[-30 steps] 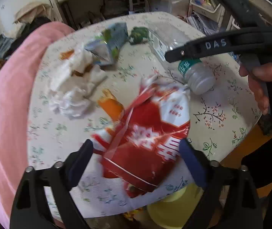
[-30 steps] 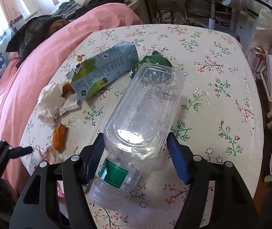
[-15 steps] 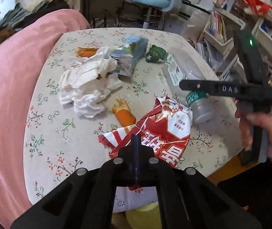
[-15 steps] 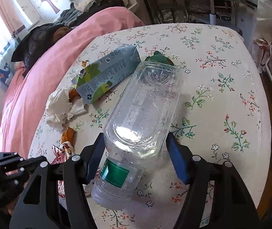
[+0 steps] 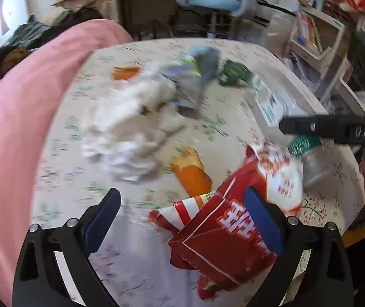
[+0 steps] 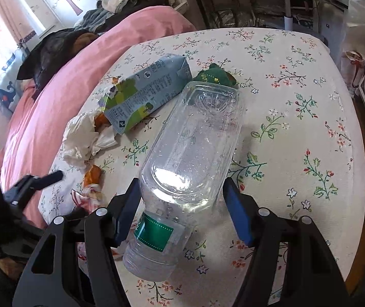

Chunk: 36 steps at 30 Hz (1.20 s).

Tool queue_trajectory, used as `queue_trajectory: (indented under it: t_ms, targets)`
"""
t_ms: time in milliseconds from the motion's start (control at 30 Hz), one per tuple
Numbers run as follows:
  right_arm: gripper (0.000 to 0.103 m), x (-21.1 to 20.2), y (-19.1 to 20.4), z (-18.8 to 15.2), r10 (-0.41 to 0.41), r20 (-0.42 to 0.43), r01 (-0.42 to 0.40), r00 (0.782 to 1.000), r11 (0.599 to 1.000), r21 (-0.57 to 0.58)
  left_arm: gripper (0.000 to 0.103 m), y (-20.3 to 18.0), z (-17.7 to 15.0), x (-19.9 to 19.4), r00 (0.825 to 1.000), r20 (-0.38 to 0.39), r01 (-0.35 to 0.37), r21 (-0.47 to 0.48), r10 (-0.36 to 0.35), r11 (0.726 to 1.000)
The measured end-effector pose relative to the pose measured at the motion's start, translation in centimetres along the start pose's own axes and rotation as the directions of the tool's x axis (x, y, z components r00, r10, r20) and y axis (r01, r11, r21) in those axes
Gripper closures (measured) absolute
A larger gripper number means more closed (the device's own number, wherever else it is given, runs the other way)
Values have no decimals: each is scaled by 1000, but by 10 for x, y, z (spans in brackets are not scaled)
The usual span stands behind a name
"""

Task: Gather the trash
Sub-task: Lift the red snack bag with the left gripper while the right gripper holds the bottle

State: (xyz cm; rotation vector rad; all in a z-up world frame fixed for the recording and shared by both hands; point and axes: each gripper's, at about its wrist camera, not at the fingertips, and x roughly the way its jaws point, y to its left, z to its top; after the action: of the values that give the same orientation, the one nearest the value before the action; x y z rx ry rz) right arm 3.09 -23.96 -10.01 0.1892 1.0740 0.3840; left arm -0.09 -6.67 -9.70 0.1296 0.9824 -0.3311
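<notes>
Now the left gripper (image 5: 182, 220) stands wide, its jaws having just been opening, with nothing clamped; the red snack bag (image 5: 233, 232) lies on the floral desk (image 5: 62, 179) beside and under its right finger. Meanwhile, the right gripper (image 6: 185, 204) clasps the clear plastic bottle (image 6: 190, 148), which lies on its side on the desk.

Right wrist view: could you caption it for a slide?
Right hand-held gripper straddles a clear bottle lying on the floral table, with a carton and tissue beyond.
</notes>
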Motion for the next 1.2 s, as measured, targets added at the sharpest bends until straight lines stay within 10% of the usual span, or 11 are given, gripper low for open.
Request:
queue_trajectory:
  t_ms: [200, 267, 433, 533, 700, 967, 1067, 1200]
  targets:
    - [40, 0, 0, 1, 3, 0, -3, 1000, 1000, -3, 91, -9, -1, -8, 997, -50, 56, 54, -53, 997]
    - [40, 0, -1, 1, 3, 2, -3, 1000, 1000, 0, 103, -3, -2, -8, 997, -65, 54, 18, -52, 998]
    - [40, -1, -2, 0, 1, 4, -1, 1000, 1000, 4, 102, 13, -6, -21, 997, -75, 8, -42, -11, 999]
    - [40, -1, -1, 0, 1, 4, -1, 1000, 1000, 4, 34, 15, -9, -30, 996, -90, -31, -39, 27, 999]
    - [40, -1, -1, -1, 3, 4, -3, 1000, 1000, 3, 22, -30, -18, -71, 997, 36, 60, 171, -67, 983]
    - [40, -1, -1, -2, 3, 5, -3, 1000, 1000, 3, 19, -82, -48, -49, 998, -54, 38, 393, -19, 919]
    - [40, 0, -1, -3, 6, 1, -6, 1000, 1000, 2, 19, -65, -43, -34, 995, -96, 8, 314, 23, 949]
    - [40, 0, -1, -3, 5, 2, -5, 1000, 1000, -3, 48, -33, -32, -27, 992, -127, 18, 162, 3, 987]
